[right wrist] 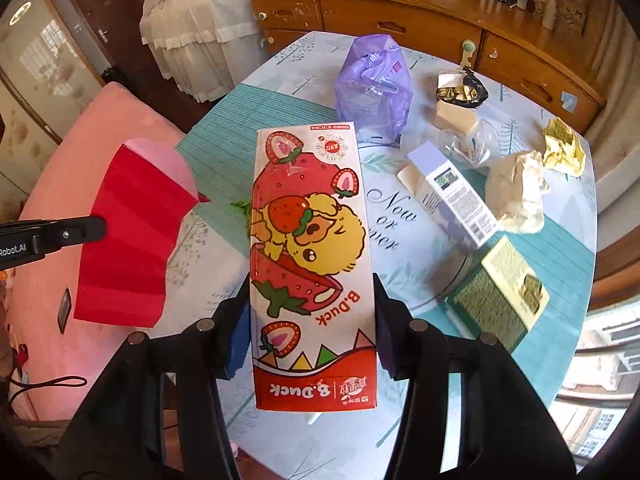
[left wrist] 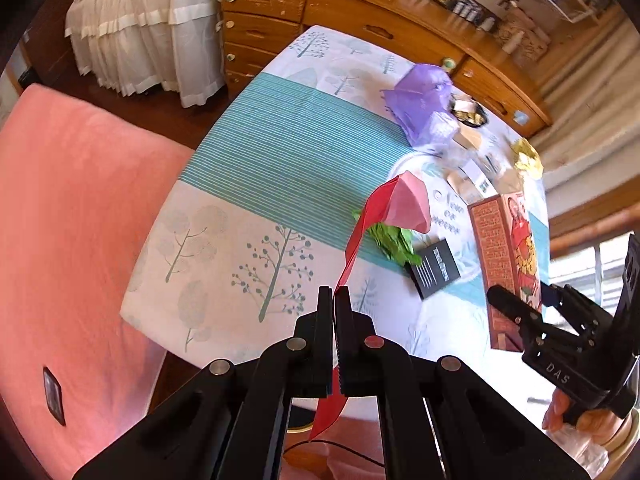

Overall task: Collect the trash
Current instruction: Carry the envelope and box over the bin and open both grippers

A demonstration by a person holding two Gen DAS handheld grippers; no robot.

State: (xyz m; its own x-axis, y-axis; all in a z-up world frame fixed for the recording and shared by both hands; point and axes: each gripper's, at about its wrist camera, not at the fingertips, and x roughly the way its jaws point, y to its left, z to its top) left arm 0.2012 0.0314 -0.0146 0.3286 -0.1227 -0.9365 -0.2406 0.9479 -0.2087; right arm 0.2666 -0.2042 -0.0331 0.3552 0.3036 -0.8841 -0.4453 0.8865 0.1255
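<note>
You have a counter (right wrist: 280, 432) under a cloth printed with pale trees, a band of teal stripes (left wrist: 296, 148) across it and the words "Now or never" in script (right wrist: 390, 220) near the middle. On the far side stands a wooden dresser (right wrist: 400, 12) with drawers and round knobs; small bottles and frames crowd its top (left wrist: 464, 4). To the far left of it you see a piece of furniture under a white frilled cover (left wrist: 132, 28). On your near left sits a pink cushioned seat (left wrist: 68, 208) with a small dark card-like thing (left wrist: 54, 396) lying on it. A dark wooden door (right wrist: 100, 20) shows at far left.
</note>
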